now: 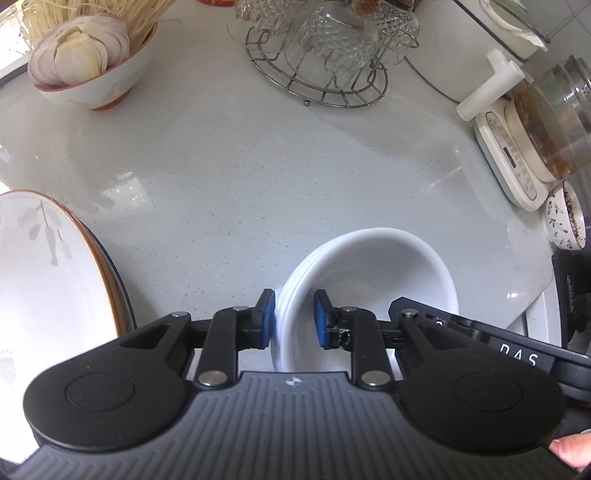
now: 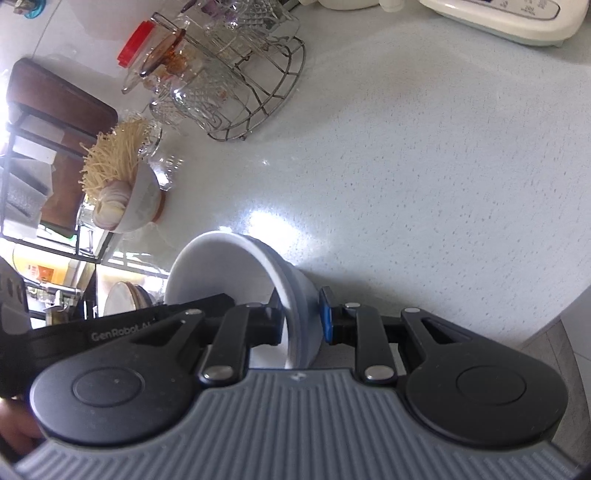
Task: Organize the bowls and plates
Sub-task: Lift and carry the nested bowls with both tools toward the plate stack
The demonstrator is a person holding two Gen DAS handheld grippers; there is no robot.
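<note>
A stack of white bowls point(image 1: 373, 273) is held between both grippers above the pale counter. My left gripper point(image 1: 293, 317) is shut on the stack's left rim, one blue pad outside and one inside. My right gripper point(image 2: 301, 319) is shut on the opposite rim of the white bowl stack point(image 2: 236, 266), and its black body shows in the left wrist view point(image 1: 480, 343). A stack of plates point(image 1: 44, 266), the top one white with a leaf pattern and brown edge, lies at the left; it also shows small in the right wrist view point(image 2: 123, 297).
A bowl of sliced onion point(image 1: 85, 62) and dry noodles point(image 1: 92, 14) stands at the back left. A wire rack of glass cups point(image 1: 328, 48) stands at the back. A white kettle base with a glass pot point(image 1: 535, 122) and a small patterned cup point(image 1: 565, 218) stand at the right.
</note>
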